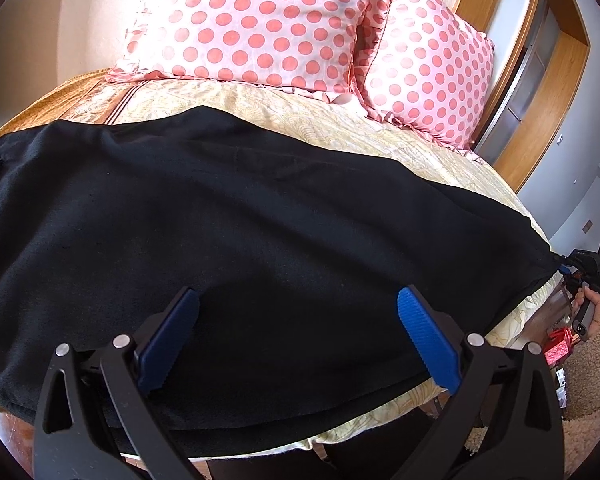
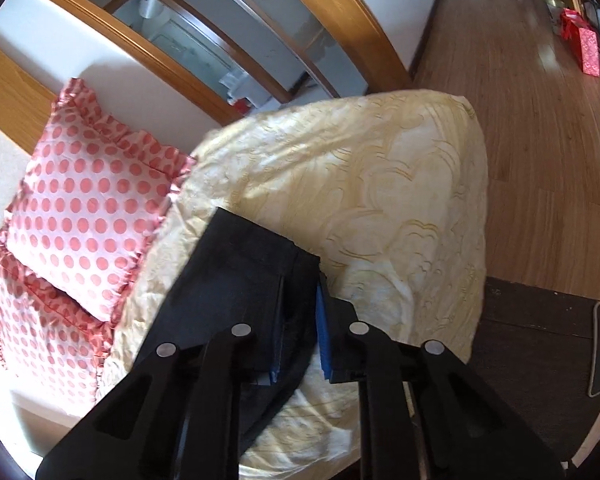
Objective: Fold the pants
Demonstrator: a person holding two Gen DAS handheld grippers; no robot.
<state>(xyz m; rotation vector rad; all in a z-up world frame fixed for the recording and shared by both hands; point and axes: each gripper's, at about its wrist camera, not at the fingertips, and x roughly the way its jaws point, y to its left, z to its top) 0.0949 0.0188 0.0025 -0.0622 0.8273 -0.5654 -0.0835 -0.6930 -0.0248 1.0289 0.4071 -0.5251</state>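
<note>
Black pants point(image 1: 220, 208) lie spread across a bed with a pale yellow cover point(image 1: 340, 128). My left gripper point(image 1: 298, 300) hangs over the near edge of the pants, its blue pads wide apart with only flat cloth beneath them. At the far right a hand point(image 1: 598, 312) holds my right gripper point(image 1: 572, 270) at the tapering end of the pants. In the right wrist view my right gripper point(image 2: 300, 300) is shut on the dark hem end of the pants point(image 2: 236, 272), with cloth pinched between the blue pads point(image 2: 323, 328) above the bed cover point(image 2: 380, 184).
Two pink polka-dot pillows point(image 1: 260, 20) point(image 1: 428, 72) lean at the head of the bed, one also seen as pillow point(image 2: 88, 216). A wooden floor point(image 2: 520, 100) runs beside the bed, with a red bag point(image 2: 588, 48) standing on it. A wood-framed glass cabinet point(image 2: 204, 52) stands behind.
</note>
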